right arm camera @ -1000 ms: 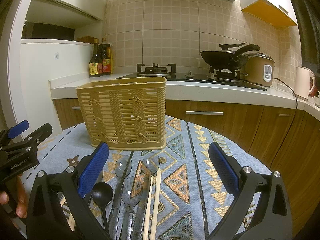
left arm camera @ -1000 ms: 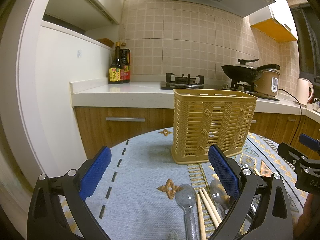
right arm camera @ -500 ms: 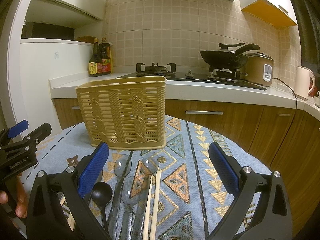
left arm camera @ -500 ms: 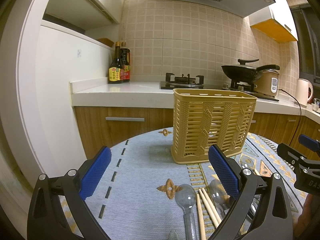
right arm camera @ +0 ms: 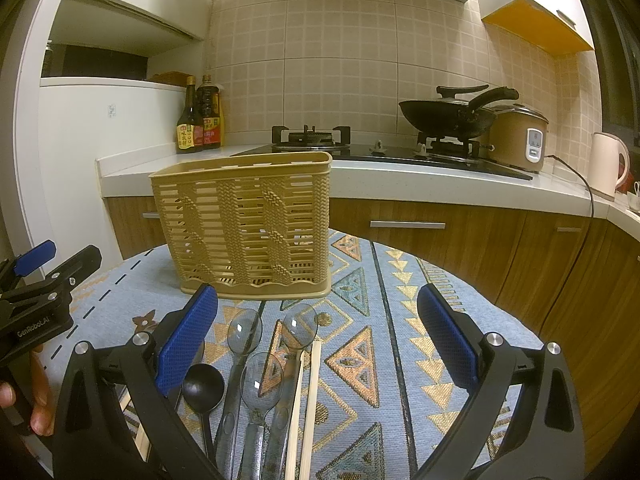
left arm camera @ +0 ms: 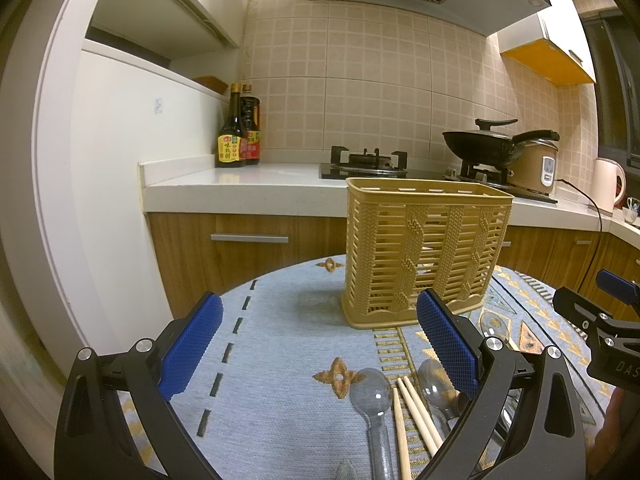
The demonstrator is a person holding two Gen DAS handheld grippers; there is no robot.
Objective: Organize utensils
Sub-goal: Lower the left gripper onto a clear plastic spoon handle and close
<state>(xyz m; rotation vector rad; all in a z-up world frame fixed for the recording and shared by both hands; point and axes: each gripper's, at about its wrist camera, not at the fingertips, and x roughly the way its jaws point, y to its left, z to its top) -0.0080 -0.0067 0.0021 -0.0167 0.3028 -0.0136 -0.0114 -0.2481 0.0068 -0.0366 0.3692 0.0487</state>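
Nothing has shifted since a second ago; both grippers hover with jaws spread wide and hold nothing. At the bottom of the right wrist view, between the right gripper (right arm camera: 318,330) pads, lie clear spoons (right arm camera: 245,330), a black spoon (right arm camera: 203,388) and chopsticks (right arm camera: 310,400) on the patterned tablecloth (right arm camera: 380,320); the left gripper (left arm camera: 318,336) frames more spoons at lower right of its view; beyond stands the tan basket (right arm camera: 248,220), mid-frame; farthest, the counter (right arm camera: 440,182) with a wok (right arm camera: 448,114).
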